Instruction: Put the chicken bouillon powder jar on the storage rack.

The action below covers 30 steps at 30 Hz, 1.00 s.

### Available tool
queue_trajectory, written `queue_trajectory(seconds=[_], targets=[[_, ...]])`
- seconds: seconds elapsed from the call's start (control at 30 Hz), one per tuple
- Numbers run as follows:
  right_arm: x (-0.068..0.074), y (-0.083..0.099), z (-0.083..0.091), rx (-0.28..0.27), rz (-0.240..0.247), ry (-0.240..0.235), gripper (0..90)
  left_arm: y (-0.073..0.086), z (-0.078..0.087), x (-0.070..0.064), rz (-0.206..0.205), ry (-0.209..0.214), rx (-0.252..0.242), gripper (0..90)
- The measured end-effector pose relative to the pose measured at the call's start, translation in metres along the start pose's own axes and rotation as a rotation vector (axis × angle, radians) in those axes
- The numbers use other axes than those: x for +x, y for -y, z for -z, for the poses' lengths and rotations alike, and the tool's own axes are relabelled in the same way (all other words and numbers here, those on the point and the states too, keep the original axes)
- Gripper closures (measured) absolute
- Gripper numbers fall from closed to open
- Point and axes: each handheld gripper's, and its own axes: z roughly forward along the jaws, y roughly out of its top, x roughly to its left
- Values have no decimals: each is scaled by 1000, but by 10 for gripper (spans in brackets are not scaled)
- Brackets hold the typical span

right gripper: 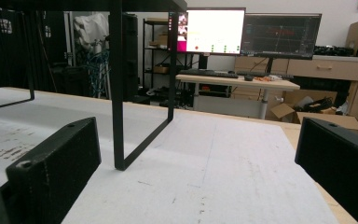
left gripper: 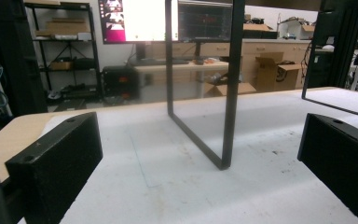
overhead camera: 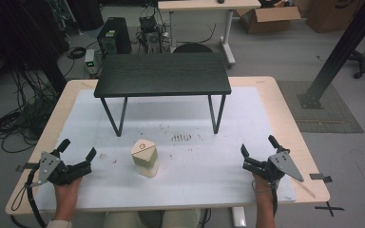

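We hold one pair of tongs in each hand, so there are two. Our left tongs [overhead camera: 78,153] rest near the front left corner of the desk [overhead camera: 266,95], and their jaws are wide apart with nothing between them. Our right tongs [overhead camera: 258,150] rest near the front right corner, and their jaws are wide apart and empty too.

There is one small block [overhead camera: 145,159] on the desk. It is pale, with a light top and a greenish band around its side. It stands near the front, between our two tongs but well apart from both. It is a little closer to the left tongs.

Behind the block stands one little black table [overhead camera: 162,73] on thin black legs. We can see one leg frame [left gripper: 200,135] close up in the left gripper view and the other leg frame [right gripper: 140,135] in the right gripper view. The top of the little table is bare, and so is the space under it.

We think the work is only at its start. Nothing is picked up yet. The block is untouched. All of it is left to do: reach for the block, close on it, and move it.
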Motion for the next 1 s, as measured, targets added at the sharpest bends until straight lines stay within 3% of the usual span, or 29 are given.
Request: queue_trajectory(seconds=[0.57,0.73,1.0], targets=[[-1,0,0,-1,-9,0,0,0,0,0,1,-4,-3,2],[-1,0,0,0,-9,0,0,0,1,-1,-6,-23,-6,2],[-1,0,0,-3,-8,0,0,-13,3,-22,22,-16,-34,2]])
